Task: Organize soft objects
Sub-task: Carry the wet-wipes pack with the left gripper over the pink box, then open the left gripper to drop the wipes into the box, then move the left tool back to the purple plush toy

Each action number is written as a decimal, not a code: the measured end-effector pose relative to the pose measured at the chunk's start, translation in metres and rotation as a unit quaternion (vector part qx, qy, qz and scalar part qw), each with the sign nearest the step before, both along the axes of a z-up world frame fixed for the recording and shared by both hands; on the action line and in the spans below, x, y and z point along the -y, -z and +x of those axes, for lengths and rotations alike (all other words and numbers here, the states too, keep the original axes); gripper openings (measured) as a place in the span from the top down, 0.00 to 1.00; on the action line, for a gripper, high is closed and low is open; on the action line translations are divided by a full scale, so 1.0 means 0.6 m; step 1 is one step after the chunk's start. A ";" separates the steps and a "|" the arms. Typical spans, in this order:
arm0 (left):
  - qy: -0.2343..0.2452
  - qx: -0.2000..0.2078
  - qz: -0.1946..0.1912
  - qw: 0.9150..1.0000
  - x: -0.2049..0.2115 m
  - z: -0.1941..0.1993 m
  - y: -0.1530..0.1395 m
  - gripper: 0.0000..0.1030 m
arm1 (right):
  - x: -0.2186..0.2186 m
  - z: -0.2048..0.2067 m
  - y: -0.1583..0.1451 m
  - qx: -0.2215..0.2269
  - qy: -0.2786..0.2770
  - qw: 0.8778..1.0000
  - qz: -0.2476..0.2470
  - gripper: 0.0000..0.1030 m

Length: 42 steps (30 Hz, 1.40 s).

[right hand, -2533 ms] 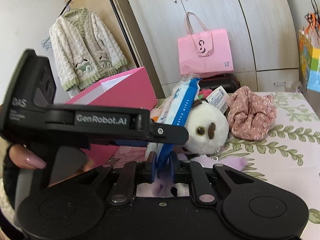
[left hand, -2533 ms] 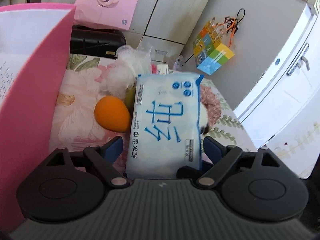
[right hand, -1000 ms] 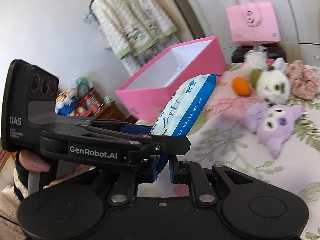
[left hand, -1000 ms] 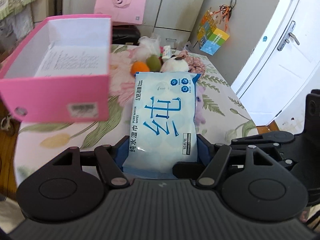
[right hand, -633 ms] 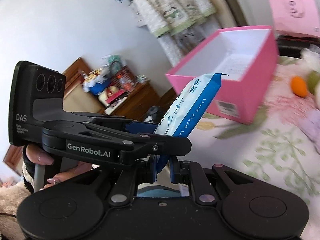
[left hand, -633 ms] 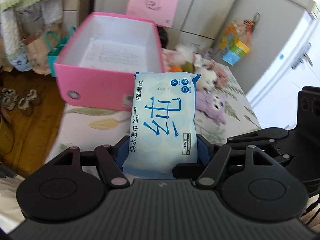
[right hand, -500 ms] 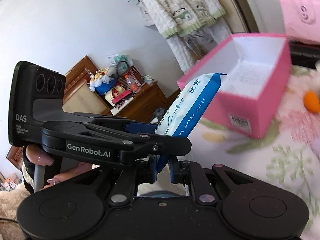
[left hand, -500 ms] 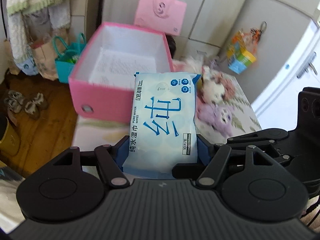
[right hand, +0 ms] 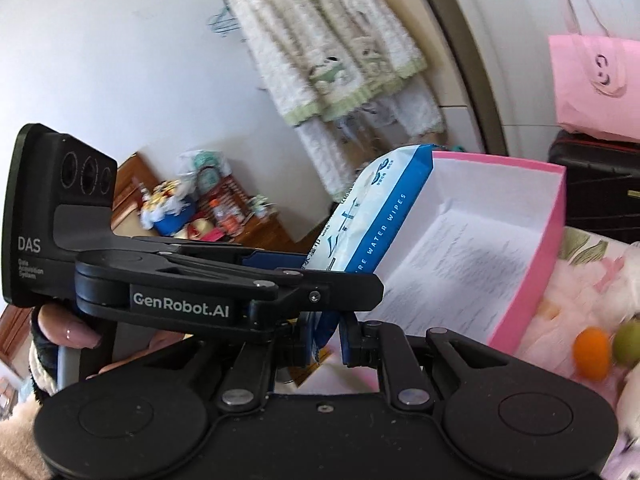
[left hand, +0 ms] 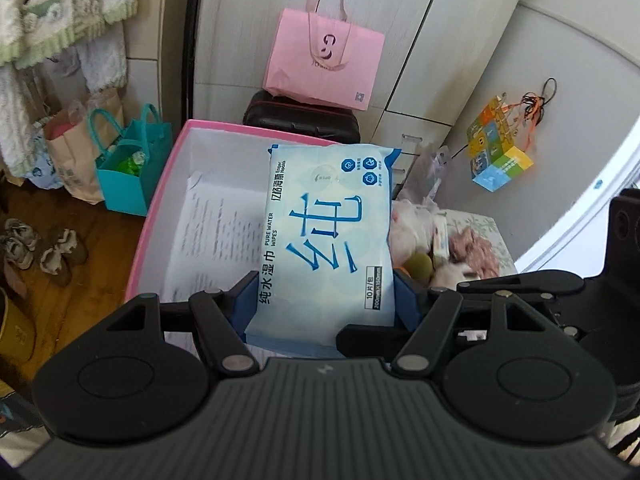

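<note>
A light blue wet wipes pack (left hand: 326, 236) is held by both grippers above the open pink box (left hand: 160, 184). My left gripper (left hand: 324, 300) is shut on its two long sides. My right gripper (right hand: 326, 342) is shut on the pack's (right hand: 372, 216) near edge from the right, crossing the left one. The box (right hand: 532, 264) has white walls and a printed sheet on its floor. On the floral cloth to the right lie an orange sponge (right hand: 591, 354), a green ball (left hand: 418, 265), a white plush (left hand: 452, 274) and a pink scrunchie (left hand: 474, 246).
A pink paper bag (left hand: 324, 64) sits on a black case (left hand: 300, 124) behind the box. A teal bag (left hand: 128, 176) and shoes (left hand: 40, 248) are on the wooden floor at left. A colourful bag (left hand: 500, 160) hangs on the right wall. Clothes (right hand: 332, 64) hang at the wardrobe.
Both grippers have carried the wipes pack forward from in front of the pink box to above its open top. Their grip on the pack has not changed.
</note>
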<state>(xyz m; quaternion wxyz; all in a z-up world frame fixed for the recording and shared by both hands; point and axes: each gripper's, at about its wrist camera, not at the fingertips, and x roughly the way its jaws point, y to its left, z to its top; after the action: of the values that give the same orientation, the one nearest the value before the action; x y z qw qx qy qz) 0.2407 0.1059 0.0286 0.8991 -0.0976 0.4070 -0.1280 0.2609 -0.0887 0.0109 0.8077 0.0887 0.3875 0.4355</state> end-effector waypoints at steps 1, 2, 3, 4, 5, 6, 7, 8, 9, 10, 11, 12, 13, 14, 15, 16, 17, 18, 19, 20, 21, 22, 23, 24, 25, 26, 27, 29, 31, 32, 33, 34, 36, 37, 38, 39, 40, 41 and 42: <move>0.000 -0.005 -0.003 1.000 0.003 0.023 0.008 0.34 | 0.002 0.017 0.006 -0.003 0.004 1.000 -0.003 0.84; 0.000 -0.010 -0.005 1.000 0.004 0.039 0.015 0.34 | 0.004 0.032 0.010 -0.006 0.006 1.000 -0.006 0.84; -0.003 -0.014 -0.009 1.000 0.005 0.059 0.024 0.35 | 0.005 0.049 0.017 -0.013 0.008 1.000 -0.008 0.84; -0.004 -0.020 -0.010 1.000 0.008 0.080 0.034 0.35 | 0.006 0.067 0.024 -0.023 0.013 1.000 -0.008 0.84; -0.007 -0.026 -0.014 1.000 0.008 0.095 0.043 0.35 | 0.005 0.086 0.031 -0.029 0.013 0.999 -0.012 0.84; -0.010 -0.030 -0.017 0.999 0.010 0.112 0.051 0.35 | 0.006 0.101 0.038 -0.036 0.016 0.999 -0.016 0.84; -0.012 -0.035 -0.019 0.999 0.010 0.128 0.060 0.35 | 0.006 0.119 0.046 -0.044 0.020 0.999 -0.021 0.84; -0.016 -0.041 -0.023 0.999 0.012 0.144 0.071 0.35 | 0.005 0.133 0.054 -0.050 0.021 0.998 -0.025 0.84; -0.019 -0.048 -0.027 0.998 0.010 0.158 0.081 0.36 | 0.000 0.149 0.060 -0.057 0.022 0.998 -0.029 0.84; -0.023 -0.056 -0.031 0.998 0.009 0.172 0.093 0.36 | -0.002 0.164 0.069 -0.066 0.024 0.997 -0.033 0.84; -0.026 -0.064 -0.033 0.997 0.007 0.185 0.102 0.36 | -0.002 0.174 0.076 -0.074 0.024 0.996 -0.036 0.84; -0.029 -0.071 -0.036 0.996 0.006 0.194 0.110 0.36 | -0.003 0.185 0.085 -0.082 0.024 0.996 -0.038 0.84; -0.034 -0.079 -0.040 0.995 0.004 0.204 0.118 0.36 | -0.005 0.195 0.093 -0.091 0.026 0.995 -0.039 0.84; -0.038 -0.088 -0.043 0.994 0.002 0.213 0.126 0.36 | -0.009 0.202 0.099 -0.094 0.025 0.994 -0.043 0.84; -0.041 -0.094 -0.046 0.994 0.001 0.219 0.131 0.36 | -0.014 0.207 0.103 -0.095 0.025 0.994 -0.048 0.84; -0.044 -0.098 -0.052 0.993 0.000 0.225 0.136 0.36 | -0.017 0.209 0.105 -0.093 0.026 0.994 -0.053 0.84; -0.046 -0.103 -0.059 0.992 -0.005 0.231 0.140 0.36 | -0.022 0.209 0.101 -0.082 0.026 0.994 -0.064 0.82; -0.048 -0.109 -0.065 0.991 -0.006 0.235 0.143 0.35 | -0.026 0.207 0.098 -0.072 0.025 0.994 -0.076 0.81; -0.052 -0.113 -0.070 0.990 -0.007 0.238 0.146 0.33 | -0.030 0.203 0.095 -0.058 0.026 0.994 -0.089 0.79; -0.054 -0.112 -0.066 0.990 -0.008 0.242 0.147 0.32 | -0.035 0.199 0.091 -0.043 0.030 0.993 -0.103 0.77; -0.055 -0.106 -0.055 0.991 -0.006 0.242 0.145 0.32 | -0.039 0.193 0.088 -0.021 0.033 0.992 -0.122 0.76; -0.056 -0.096 -0.044 0.993 -0.005 0.239 0.142 0.30 | -0.042 0.185 0.084 0.002 0.036 0.989 -0.140 0.75; -0.053 -0.084 -0.030 0.995 -0.003 0.232 0.136 0.29 | -0.042 0.175 0.082 0.020 0.042 0.987 -0.156 0.69; -0.048 -0.074 -0.022 0.996 -0.001 0.225 0.131 0.24 | -0.040 0.165 0.078 0.035 0.041 0.986 -0.160 0.69; -0.041 -0.062 -0.016 0.997 -0.001 0.215 0.124 0.23 | -0.034 0.159 0.073 0.043 0.039 0.986 -0.159 0.66; -0.036 -0.051 -0.013 0.998 -0.002 0.205 0.118 0.23 | -0.027 0.151 0.068 0.047 0.040 0.986 -0.157 0.64; -0.031 -0.042 -0.008 0.999 -0.003 0.196 0.111 0.23 | -0.021 0.142 0.062 0.052 0.039 0.986 -0.151 0.64; -0.017 -0.023 0.004 1.000 -0.005 0.172 0.096 0.23 | -0.005 0.122 0.049 0.063 0.029 0.988 -0.136 0.63; -0.007 -0.008 0.018 1.000 -0.006 0.147 0.082 0.23 | 0.014 0.099 0.037 0.074 0.030 0.988 -0.128 0.63; -0.003 0.000 0.026 1.000 -0.007 0.136 0.074 0.23 | 0.020 0.087 0.030 0.083 0.031 0.988 -0.126 0.63; 0.002 0.008 0.033 0.999 -0.006 0.123 0.066 0.23 | 0.029 0.074 0.024 0.091 0.031 0.988 -0.125 0.63; 0.008 0.014 0.039 0.999 -0.007 0.112 0.059 0.23 | 0.037 0.062 0.017 0.098 0.033 0.987 -0.122 0.63; 0.021 0.026 0.050 0.998 -0.005 0.082 0.044 0.23 | 0.057 0.038 0.006 0.109 0.036 0.987 -0.114 0.60; 0.026 0.032 0.055 0.998 -0.004 0.068 0.037 0.23 | 0.067 0.023 0.004 0.114 0.039 0.987 -0.111 0.58; 0.032 0.039 0.061 0.997 0.000 0.053 0.030 0.23 | 0.075 0.012 -0.001 0.119 0.042 0.986 -0.109 0.56; 0.037 0.045 0.067 0.996 0.005 0.038 0.023 0.23 | 0.081 0.003 -0.005 0.123 0.044 0.986 -0.108 0.55; 0.042 0.050 0.072 0.995 0.008 0.023 0.017 0.23 | 0.090 -0.009 -0.009 0.127 0.045 0.985 -0.107 0.53; 0.049 0.053 0.076 0.995 0.011 0.008 0.011 0.23 | 0.097 -0.019 -0.013 0.130 0.045 0.985 -0.107 0.51; 0.056 0.054 0.077 0.994 0.014 -0.004 0.007 0.23 | 0.106 -0.030 -0.017 0.133 0.045 0.984 -0.108 0.50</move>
<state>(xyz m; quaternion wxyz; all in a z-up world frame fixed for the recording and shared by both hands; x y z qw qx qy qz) 0.2385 0.0976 0.0244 0.9162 0.0025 0.3709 -0.1515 0.2430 -0.1523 0.0212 0.8759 -0.0403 0.3165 0.3619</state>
